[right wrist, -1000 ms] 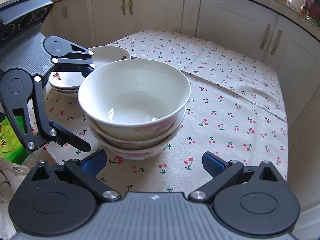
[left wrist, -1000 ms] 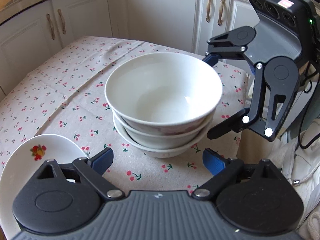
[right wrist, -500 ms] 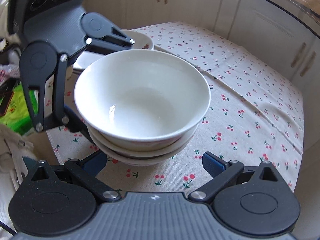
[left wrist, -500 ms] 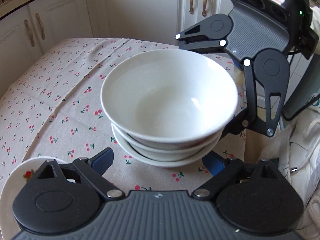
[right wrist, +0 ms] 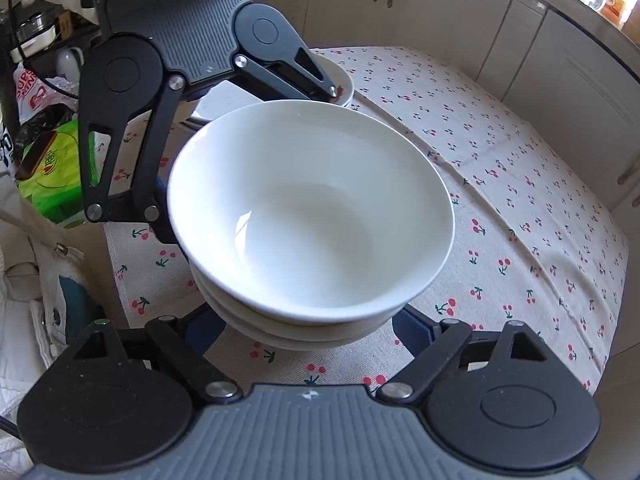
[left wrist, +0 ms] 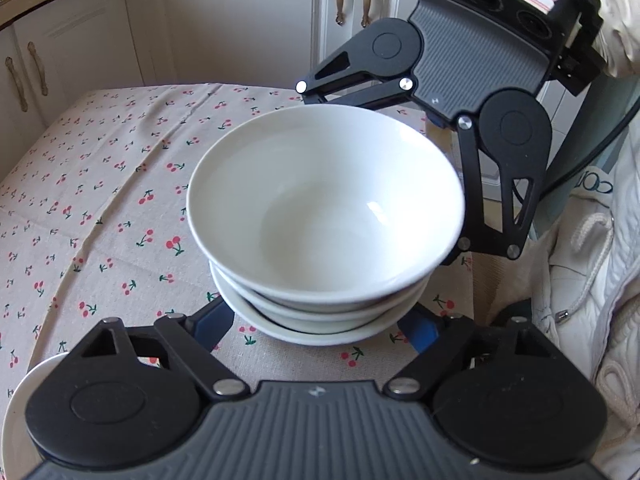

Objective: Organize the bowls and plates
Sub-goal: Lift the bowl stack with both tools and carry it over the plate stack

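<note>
Moved in closer from both sides since a second ago, now flanking the stack of bowls (left wrist: 326,240) that sat farther off before. Left hand-held gripper (left wrist: 316,322) with jaws spread wide, blue fingertips (left wrist: 212,322) low on either side of the bottom bowl's base, partly hidden under its rim; whether touching it, cannot tell. Right hand-held gripper (right wrist: 308,330) likewise spread apart, blue pads (right wrist: 414,330) tucked beneath the lowest bowl on each flank, contact unclear. Three white bowls nested, upright, on the cherry-print tablecloth (left wrist: 100,208) covering the worktop, near its edge on the person's side. Seen from the left wrist, right hand-held gripper reaching around the far side of the stack, its dark linkage arms bracketing the top bowl (left wrist: 320,204). Stacked white plates (right wrist: 340,84) behind the left hand-held gripper in the right wrist view, well apart from the bowls. White cabinet doors (left wrist: 240,20) beyond the worktop; green package (right wrist: 60,168) off to the side.
</note>
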A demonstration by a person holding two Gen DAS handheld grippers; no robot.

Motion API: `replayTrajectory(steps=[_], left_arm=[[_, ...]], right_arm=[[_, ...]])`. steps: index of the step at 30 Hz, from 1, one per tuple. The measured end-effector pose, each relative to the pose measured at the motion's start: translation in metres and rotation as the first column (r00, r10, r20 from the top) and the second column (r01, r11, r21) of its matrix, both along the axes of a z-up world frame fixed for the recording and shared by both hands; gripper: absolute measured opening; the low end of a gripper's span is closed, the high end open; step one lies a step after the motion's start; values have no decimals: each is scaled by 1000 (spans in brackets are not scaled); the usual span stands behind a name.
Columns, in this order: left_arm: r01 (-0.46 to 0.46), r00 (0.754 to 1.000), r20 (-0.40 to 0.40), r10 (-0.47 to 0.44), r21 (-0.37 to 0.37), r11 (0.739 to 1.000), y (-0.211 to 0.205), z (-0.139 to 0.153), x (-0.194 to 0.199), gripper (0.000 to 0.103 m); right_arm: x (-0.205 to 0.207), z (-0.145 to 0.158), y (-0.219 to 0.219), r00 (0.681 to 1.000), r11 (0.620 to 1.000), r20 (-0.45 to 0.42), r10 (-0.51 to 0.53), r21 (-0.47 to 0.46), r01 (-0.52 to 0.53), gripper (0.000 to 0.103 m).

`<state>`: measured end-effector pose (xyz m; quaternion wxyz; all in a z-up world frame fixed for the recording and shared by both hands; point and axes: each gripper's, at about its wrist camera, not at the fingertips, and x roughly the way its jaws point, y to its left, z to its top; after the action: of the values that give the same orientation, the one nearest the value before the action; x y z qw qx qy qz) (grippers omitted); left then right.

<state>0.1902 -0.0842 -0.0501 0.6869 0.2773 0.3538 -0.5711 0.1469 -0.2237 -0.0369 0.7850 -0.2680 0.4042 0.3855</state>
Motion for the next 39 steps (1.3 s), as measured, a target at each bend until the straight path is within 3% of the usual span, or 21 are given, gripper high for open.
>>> replayTrajectory(steps=[22,39], left_arm=[[34,999,-29,-35,-25,999,2,1,2,87],[34,999,-11,-34,-56,998,7,11,-6,87]], right_arm=[[4,6,6,999,1000,-54,-1,-13,0,86],[-3,18,11,999,999,-42,-4,-43,2,86]])
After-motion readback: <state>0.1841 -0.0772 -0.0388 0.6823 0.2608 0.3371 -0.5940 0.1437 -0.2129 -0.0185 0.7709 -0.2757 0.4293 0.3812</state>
